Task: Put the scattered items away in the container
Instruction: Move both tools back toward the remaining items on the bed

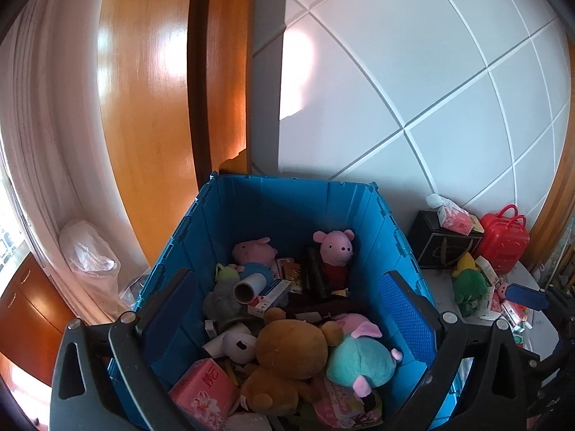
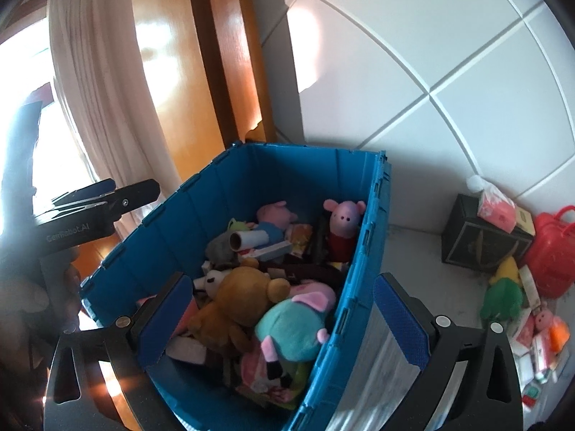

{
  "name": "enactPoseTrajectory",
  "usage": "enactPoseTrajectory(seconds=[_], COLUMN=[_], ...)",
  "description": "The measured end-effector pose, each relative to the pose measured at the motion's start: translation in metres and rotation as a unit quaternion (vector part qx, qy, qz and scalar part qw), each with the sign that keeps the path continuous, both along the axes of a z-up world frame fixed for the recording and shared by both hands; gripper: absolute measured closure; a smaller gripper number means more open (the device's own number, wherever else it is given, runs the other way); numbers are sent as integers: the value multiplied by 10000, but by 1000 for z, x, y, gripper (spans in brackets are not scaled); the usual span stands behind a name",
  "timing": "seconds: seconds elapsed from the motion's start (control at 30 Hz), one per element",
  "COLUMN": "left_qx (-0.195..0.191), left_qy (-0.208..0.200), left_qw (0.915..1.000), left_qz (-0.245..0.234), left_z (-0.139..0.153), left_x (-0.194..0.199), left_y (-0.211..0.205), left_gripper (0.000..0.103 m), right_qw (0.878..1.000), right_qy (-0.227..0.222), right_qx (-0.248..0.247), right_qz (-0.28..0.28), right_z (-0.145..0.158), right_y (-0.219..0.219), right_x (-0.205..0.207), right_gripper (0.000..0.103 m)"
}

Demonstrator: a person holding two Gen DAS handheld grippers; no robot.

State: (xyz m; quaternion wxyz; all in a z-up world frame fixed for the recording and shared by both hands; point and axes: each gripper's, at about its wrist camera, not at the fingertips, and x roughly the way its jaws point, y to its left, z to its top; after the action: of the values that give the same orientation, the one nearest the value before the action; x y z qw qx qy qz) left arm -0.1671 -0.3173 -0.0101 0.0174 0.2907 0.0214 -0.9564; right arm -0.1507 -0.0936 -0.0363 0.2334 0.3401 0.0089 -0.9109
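A blue crate (image 1: pixel 287 194) (image 2: pixel 179 215) stands against the white wall. It holds a brown bear (image 1: pixel 291 352) (image 2: pixel 237 298), a teal plush (image 1: pixel 359 362), two pink pig toys, a cardboard tube (image 1: pixel 248 287) and a pink tissue pack (image 1: pixel 205 388). My left gripper (image 1: pixel 287 276) hangs open and empty over the crate. My right gripper (image 2: pixel 282 280) is open and empty too, straddling the crate's right wall. Scattered to the right lie a green plush (image 1: pixel 467 287) (image 2: pixel 503 294), a small pig toy (image 2: pixel 542 319) and several small packets (image 2: pixel 532 352).
A black box (image 2: pixel 481 240) with a tissue pack (image 2: pixel 497 204) on top and a red toy suitcase (image 2: pixel 553 255) stand at the back right. A clear plastic bag (image 1: pixel 90 255) sits left of the crate by a wooden door (image 1: pixel 143 107) and curtain (image 2: pixel 90 72).
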Motion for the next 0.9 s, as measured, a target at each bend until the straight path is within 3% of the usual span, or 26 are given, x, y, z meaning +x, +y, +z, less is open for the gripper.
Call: enactPoseTrajectory(seconds=[0.37, 0.57, 0.9], left_qx=[-215, -247, -287], left_qy=[31, -149, -693], left_qw=[9997, 9986, 9903], left_qz=[-99, -446, -1166], left_z=[9, -2, -54], left_x=[28, 24, 8], left_y=[90, 186, 377], left_gripper=[0, 0, 0], right_qw=[9994, 9981, 9943], right_qy=[318, 437, -78], right_qx=[-68, 243, 396], right_qz=[84, -374, -986], right_z=[-16, -45, -115], right_y=[92, 192, 394], right_x=[39, 60, 78], right_gripper=[1, 1, 1])
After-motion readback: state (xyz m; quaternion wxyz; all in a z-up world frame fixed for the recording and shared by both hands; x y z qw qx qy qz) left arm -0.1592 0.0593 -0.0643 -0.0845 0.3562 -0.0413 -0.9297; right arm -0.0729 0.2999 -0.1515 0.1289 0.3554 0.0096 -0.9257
